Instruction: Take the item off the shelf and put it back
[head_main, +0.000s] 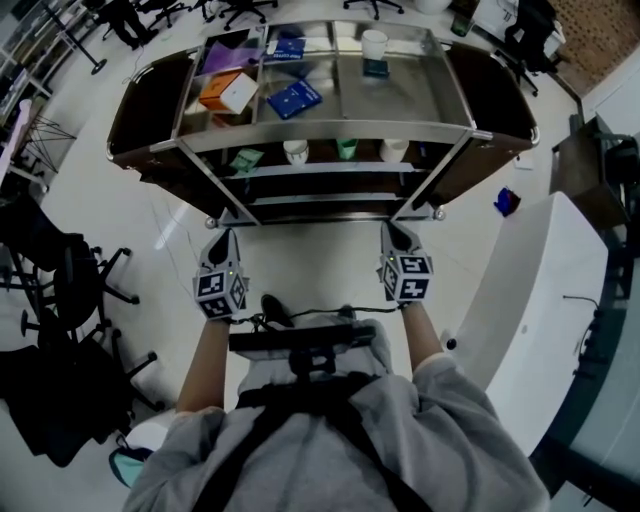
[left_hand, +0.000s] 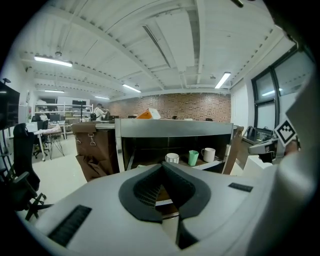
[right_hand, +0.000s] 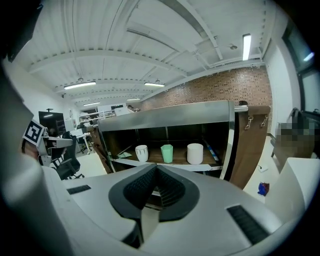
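Observation:
A steel shelf cart (head_main: 330, 132) stands in front of me. On its middle shelf stand a white patterned cup (head_main: 296, 151), a green cup (head_main: 346, 148) and a white mug (head_main: 393, 150). The right gripper view shows them as the patterned cup (right_hand: 141, 152), the green cup (right_hand: 167, 153) and the white mug (right_hand: 195, 153), some way ahead. In the left gripper view the green cup (left_hand: 193, 157) is right of centre. My left gripper (head_main: 222, 236) and right gripper (head_main: 392, 229) hover side by side short of the cart, both shut and empty, as the left gripper (left_hand: 161, 167) and right gripper (right_hand: 156, 167) show in their own views.
The cart's top tray holds an orange-and-white box (head_main: 228, 92), a blue box (head_main: 294, 98) and a cup (head_main: 374, 45). Office chairs (head_main: 80, 290) stand at the left. A white desk (head_main: 530, 300) runs along the right, with a blue object (head_main: 507, 202) on the floor nearby.

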